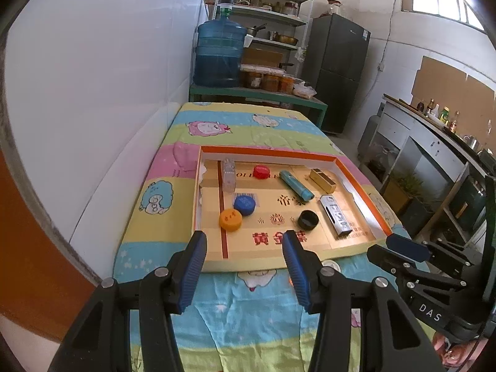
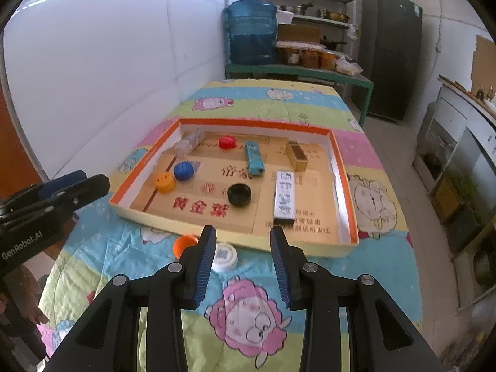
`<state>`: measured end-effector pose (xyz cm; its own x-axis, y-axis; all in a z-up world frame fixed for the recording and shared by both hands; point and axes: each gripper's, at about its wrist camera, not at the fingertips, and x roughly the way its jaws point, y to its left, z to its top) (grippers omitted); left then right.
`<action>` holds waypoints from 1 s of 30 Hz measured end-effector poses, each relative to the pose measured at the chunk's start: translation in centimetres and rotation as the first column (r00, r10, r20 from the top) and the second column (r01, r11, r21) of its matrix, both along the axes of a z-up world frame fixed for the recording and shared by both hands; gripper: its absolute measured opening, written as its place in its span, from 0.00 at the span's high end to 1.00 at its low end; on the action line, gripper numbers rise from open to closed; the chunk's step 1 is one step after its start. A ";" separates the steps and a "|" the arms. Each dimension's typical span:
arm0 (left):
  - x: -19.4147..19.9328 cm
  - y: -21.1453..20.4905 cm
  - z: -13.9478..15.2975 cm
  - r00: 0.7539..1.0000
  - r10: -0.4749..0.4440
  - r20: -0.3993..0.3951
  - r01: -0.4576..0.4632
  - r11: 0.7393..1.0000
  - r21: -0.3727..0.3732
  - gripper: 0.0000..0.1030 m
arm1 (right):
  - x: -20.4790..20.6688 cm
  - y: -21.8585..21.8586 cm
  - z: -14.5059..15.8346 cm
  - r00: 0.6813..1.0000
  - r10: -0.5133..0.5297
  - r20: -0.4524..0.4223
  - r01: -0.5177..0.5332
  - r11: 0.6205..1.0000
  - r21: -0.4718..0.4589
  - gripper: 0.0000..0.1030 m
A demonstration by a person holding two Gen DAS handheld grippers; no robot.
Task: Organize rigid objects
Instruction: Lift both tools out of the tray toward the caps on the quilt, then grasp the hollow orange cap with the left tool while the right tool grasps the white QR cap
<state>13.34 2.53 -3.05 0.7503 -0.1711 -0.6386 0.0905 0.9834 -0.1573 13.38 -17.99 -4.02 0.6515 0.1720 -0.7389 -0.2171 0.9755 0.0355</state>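
Both grippers, left gripper and right gripper, hover with fingers spread, empty, over the bench's near edge. A white cap and orange cap remain outside; beyond, the tray already holds most pieces.

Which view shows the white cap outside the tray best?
The right wrist view: the white cap lies on the cloth before the tray, only partly behind a finger. In the left wrist view just a sliver of it shows beside a finger.
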 end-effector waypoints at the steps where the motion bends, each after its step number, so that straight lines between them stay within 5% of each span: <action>1: -0.2 0.0 -0.1 1.000 -0.003 -0.001 0.003 1.000 -0.002 0.51 | -0.2 -0.1 -0.1 1.000 -0.001 -0.003 0.001 1.000 0.000 0.64; 15: -2.7 -1.0 -1.9 0.999 -0.044 -0.031 0.044 0.999 -0.010 0.51 | -2.1 -0.2 -2.0 0.999 -0.004 -0.044 0.004 1.000 -0.005 0.58; 30: -2.1 -1.2 -3.4 0.994 -0.077 -0.071 0.075 0.997 -0.024 0.51 | 1.2 2.2 -6.8 0.994 0.026 -0.105 -0.031 0.998 -0.047 0.58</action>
<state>11.27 1.34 -6.46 0.6867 -0.2403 -0.6860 0.1525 0.9704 -0.1873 14.59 -15.79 -10.86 0.5657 0.1522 -0.8105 -0.2429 0.9700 0.0126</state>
